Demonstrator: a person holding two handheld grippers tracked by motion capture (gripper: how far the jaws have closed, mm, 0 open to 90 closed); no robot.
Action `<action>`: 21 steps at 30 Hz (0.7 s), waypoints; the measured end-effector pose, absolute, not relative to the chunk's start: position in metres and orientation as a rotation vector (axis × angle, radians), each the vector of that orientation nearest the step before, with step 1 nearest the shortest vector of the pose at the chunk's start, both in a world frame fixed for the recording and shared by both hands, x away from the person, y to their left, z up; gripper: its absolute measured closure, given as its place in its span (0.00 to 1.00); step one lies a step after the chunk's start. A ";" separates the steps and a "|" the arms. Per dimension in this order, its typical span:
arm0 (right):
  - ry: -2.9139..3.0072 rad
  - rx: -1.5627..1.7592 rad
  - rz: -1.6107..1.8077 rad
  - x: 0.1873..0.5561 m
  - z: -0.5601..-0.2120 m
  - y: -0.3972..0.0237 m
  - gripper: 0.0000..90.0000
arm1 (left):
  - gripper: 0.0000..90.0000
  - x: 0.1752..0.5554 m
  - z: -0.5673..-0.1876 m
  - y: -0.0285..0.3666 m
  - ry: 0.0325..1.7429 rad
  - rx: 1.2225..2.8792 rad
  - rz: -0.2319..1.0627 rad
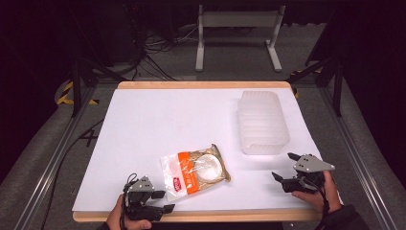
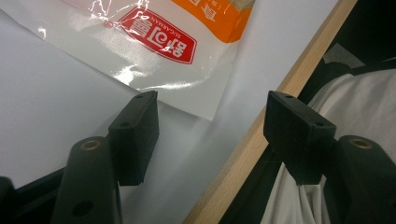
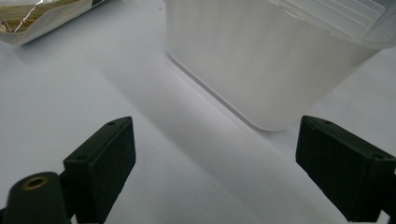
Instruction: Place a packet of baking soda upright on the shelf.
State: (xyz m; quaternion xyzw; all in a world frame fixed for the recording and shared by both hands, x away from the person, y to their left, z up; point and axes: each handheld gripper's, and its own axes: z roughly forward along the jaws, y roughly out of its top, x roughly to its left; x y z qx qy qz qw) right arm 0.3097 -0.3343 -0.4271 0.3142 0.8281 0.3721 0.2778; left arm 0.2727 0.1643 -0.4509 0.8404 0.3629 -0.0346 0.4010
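A clear snack bag (image 1: 196, 170) with an orange panel and a red logo lies flat on the white table, near the front and left of centre. My left gripper (image 1: 165, 201) sits at the front edge, just left of the bag's near corner, jaws apart. In the left gripper view the bag (image 2: 154, 42) lies just beyond the left gripper (image 2: 212, 121), with nothing between the jaws. My right gripper (image 1: 283, 166) rests at the front right, open, facing a translucent plastic container (image 1: 263, 122). The right gripper view has the container (image 3: 261, 60) close ahead of the right gripper (image 3: 215, 144) and a bag corner (image 3: 42, 14) at top left.
The white table top (image 1: 143, 124) has a wooden rim (image 2: 261, 135) along its front edge. Metal frame rails run along both sides. Cables and a white stand (image 1: 237, 28) sit on the floor beyond the far edge.
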 end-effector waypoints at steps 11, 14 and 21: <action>2.243 0.827 0.992 0.311 -0.429 -0.330 0.14 | 0.25 0.295 -0.454 0.156 1.206 1.886 -0.046; 2.247 0.826 0.992 0.311 -0.430 -0.329 0.14 | 0.25 0.302 -0.455 0.153 1.248 1.852 -0.015; 2.258 0.822 0.990 0.311 -0.431 -0.328 0.14 | 0.25 0.318 -0.455 0.151 1.300 1.803 0.016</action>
